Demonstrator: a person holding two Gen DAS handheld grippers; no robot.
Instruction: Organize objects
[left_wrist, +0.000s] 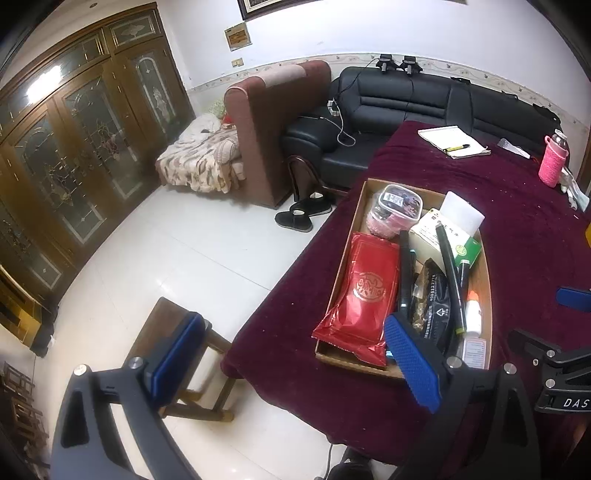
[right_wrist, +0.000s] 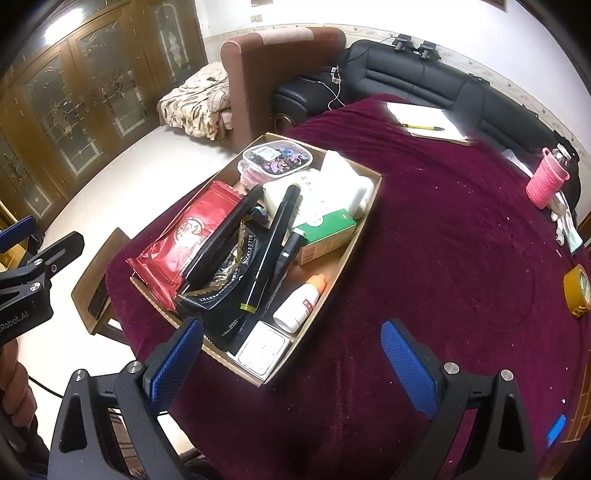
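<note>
Both grippers, left and right, hung spread and empty before the tray on the table; it held a red pouch, soft and crinkly, best pinched at an edge; markers, a small bottle, boxes.

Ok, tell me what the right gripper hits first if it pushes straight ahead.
Likely the near end of the cardboard box, around the small white case lying there. The right gripper is open and empty; depth is hard to judge.
</note>
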